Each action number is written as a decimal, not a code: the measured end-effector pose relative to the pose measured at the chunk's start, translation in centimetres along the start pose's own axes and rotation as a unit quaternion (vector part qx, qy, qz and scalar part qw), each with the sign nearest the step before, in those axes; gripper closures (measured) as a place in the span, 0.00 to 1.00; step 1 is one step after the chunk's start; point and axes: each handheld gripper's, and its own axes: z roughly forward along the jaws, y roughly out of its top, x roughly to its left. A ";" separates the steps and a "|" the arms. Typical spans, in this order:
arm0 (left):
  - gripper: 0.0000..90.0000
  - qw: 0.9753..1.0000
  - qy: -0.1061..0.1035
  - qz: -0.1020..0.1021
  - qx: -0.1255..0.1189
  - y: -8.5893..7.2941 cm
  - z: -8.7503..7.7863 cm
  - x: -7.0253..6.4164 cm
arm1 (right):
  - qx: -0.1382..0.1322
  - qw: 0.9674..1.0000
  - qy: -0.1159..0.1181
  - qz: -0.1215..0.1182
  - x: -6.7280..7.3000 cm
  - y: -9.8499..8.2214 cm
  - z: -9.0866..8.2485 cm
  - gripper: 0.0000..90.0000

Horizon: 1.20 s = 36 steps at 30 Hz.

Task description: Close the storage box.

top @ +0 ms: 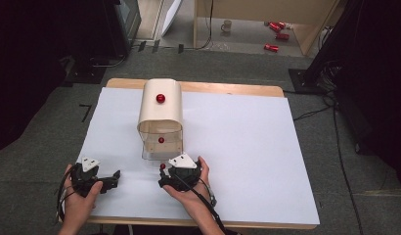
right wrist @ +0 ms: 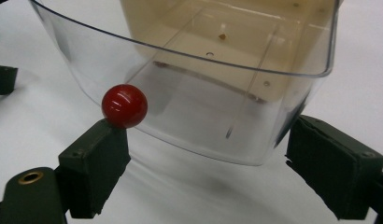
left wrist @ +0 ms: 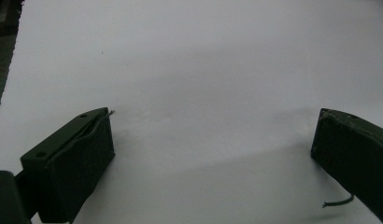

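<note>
A cream, round-topped box [top: 160, 115] stands at the middle back of the white table [top: 247, 147], with a red knob [top: 160, 98] on its top. A clear curved tray [right wrist: 203, 98] juts from its front toward me, shown too in the high view as the clear tray [top: 162, 149]. A red ball knob [right wrist: 124, 106] sits on the tray's front wall. My right gripper [right wrist: 206, 135] is open with one jaw on each side of the tray, and its left fingertip [right wrist: 98, 140] is just under the knob. In the high view, the right gripper [top: 171, 170] is at the tray's front. My left gripper [left wrist: 213, 126] is open over bare table, and appears as the left gripper [top: 115, 177] at the front left.
A second red spot [top: 161, 140] shows through the box's clear front. Behind the table, on the floor, are several red cans [top: 277, 34] and a mug [top: 227, 25]. Dark equipment [top: 115, 29] stands at the back left. Cables [top: 335, 122] run along the floor to the right.
</note>
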 end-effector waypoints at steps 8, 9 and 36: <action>0.00 1.000 0.000 0.000 0.000 0.0 0.0 0.0 | 0.006 1.000 -0.006 0.004 -0.6 0.8 1.2 0.14; 0.00 1.000 0.000 0.000 0.000 0.0 0.0 0.0 | 0.006 1.000 -0.006 0.005 -0.7 0.9 1.3 0.14; 0.00 1.000 0.000 0.000 0.000 0.0 0.0 0.0 | -0.005 1.000 -0.027 0.014 -1.3 2.8 3.4 0.16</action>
